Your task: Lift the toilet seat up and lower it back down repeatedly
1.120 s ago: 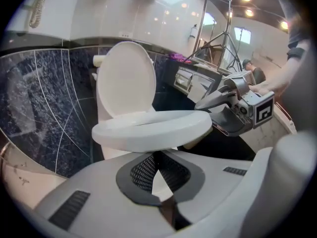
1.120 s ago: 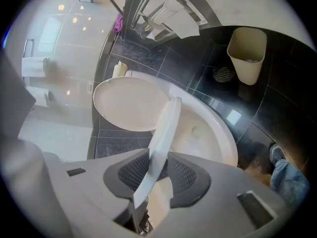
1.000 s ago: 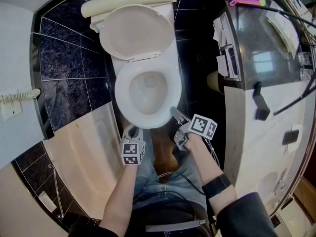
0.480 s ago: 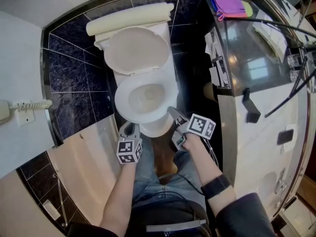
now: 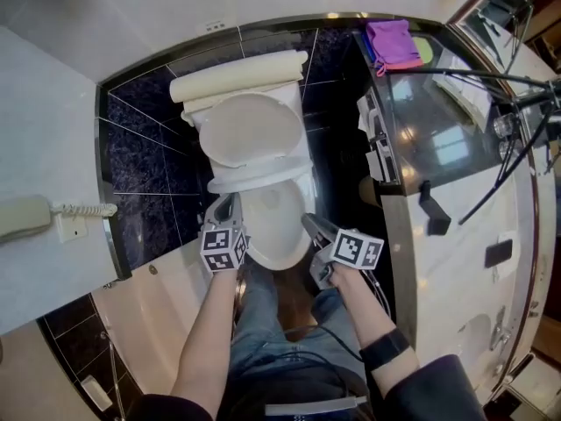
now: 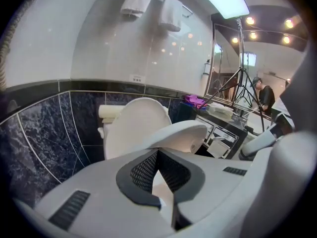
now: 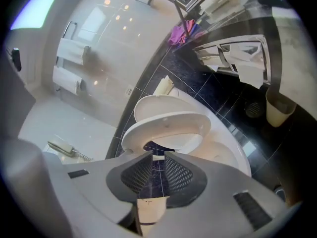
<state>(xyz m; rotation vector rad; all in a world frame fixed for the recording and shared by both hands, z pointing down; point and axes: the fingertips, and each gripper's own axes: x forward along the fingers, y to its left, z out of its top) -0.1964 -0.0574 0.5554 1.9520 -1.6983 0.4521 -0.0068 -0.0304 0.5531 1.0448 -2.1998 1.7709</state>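
The white toilet seat (image 5: 263, 178) stands partly raised, tilted above the bowl (image 5: 279, 226). Behind it the lid (image 5: 250, 130) leans upright against the tank (image 5: 237, 75). My left gripper (image 5: 224, 204) is at the seat's left rim. In the left gripper view its jaws (image 6: 157, 151) meet at the edge of the seat (image 6: 183, 133), shut on it. My right gripper (image 5: 308, 221) hangs by the bowl's right side. Its jaws (image 7: 158, 157) have just been closing and keep a narrow gap. The seat (image 7: 168, 125) lies just past their tips, and nothing is clearly pinched.
A glass-topped counter (image 5: 438, 130) with a purple cloth (image 5: 390, 42) runs along the right. A wall phone (image 5: 26, 217) hangs at the left, with a bathtub rim (image 5: 166, 305) below it. A small bin (image 7: 280, 108) stands on the dark floor. The person's legs are in front of the bowl.
The seat lay flat on the bowl and is now partly lifted. The left gripper moved forward and up along the bowl's left side, and the right gripper rose too.
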